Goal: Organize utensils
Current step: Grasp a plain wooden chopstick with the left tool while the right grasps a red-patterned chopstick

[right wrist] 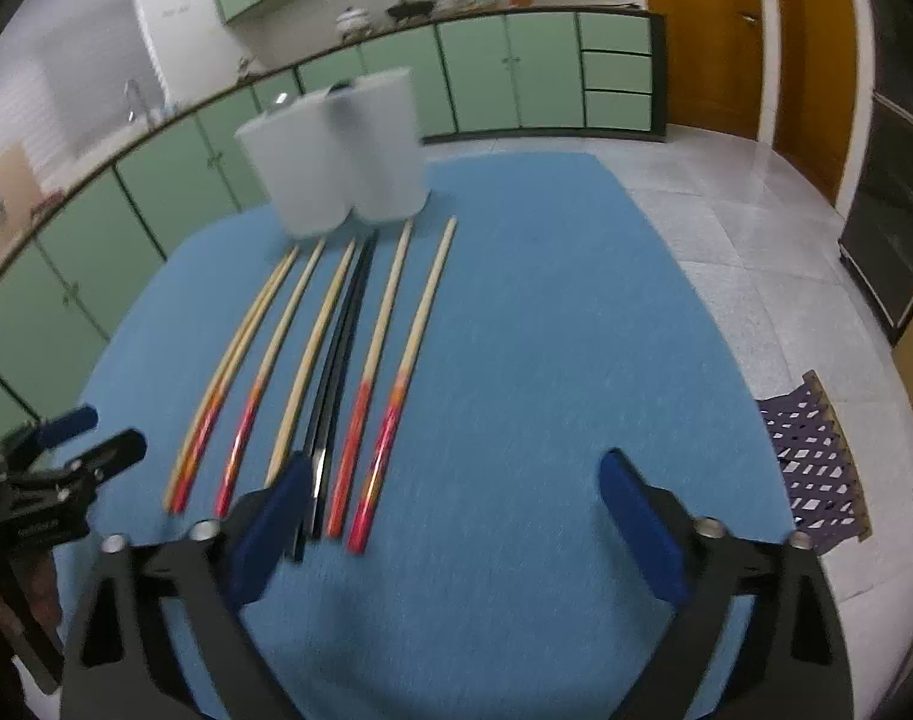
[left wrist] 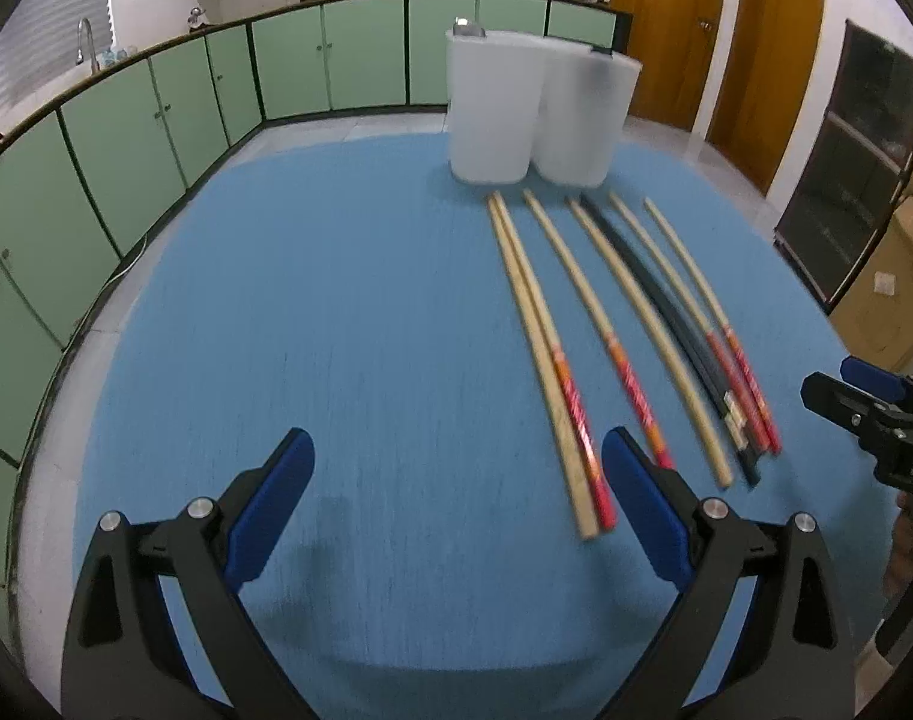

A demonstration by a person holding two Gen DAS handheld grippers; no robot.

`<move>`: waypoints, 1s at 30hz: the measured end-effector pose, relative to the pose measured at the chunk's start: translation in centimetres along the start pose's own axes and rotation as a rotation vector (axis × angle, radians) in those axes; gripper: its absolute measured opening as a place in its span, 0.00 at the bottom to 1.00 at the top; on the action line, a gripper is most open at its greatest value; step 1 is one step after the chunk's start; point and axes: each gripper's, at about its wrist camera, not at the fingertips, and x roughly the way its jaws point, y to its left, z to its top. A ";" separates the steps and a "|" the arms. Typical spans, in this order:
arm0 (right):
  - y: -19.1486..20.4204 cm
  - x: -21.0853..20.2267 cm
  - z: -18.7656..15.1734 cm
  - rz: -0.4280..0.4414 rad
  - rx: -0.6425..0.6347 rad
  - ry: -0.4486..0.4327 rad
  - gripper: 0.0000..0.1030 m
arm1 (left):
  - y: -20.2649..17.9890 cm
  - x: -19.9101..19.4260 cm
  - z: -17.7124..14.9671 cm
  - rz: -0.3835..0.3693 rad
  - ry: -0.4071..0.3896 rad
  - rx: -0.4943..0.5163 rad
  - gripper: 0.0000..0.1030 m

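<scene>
Several chopsticks lie side by side on the blue tablecloth (left wrist: pixel 336 300): wooden ones with red-orange handles (left wrist: pixel 540 324) (right wrist: pixel 378 420) and a black pair (left wrist: pixel 654 294) (right wrist: pixel 342 348). Their tips point at two white translucent tubs (left wrist: pixel 492 108) (right wrist: pixel 300 174) standing at the far edge. My left gripper (left wrist: pixel 456 444) is open and empty above the cloth, its right finger beside the handle ends of the leftmost pair. My right gripper (right wrist: pixel 456 462) is open and empty too, its left finger over the black pair's near end. Each gripper shows at the edge of the other's view (left wrist: pixel 846 390) (right wrist: pixel 90 432).
A metal utensil head (left wrist: pixel 468 30) sticks out of the left tub. Green cabinets (left wrist: pixel 156 138) run behind and to the left of the table. Wooden doors (left wrist: pixel 666 18), a dark glass cabinet (left wrist: pixel 846 180), a cardboard box (left wrist: pixel 888 294) and a woven seat (right wrist: pixel 816 468) stand to the right.
</scene>
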 end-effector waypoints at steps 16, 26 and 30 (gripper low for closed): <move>2.9 0.6 -2.5 -0.016 -0.145 0.059 0.32 | -0.5 -0.1 -2.0 0.022 0.035 -0.011 0.91; 2.3 0.6 -2.3 -0.038 -0.145 0.043 0.23 | -0.6 1.0 -2.5 0.010 0.073 -0.018 0.91; 2.1 0.5 -2.3 -0.031 -0.137 0.040 0.23 | -0.5 1.2 -2.4 0.042 0.076 -0.017 0.91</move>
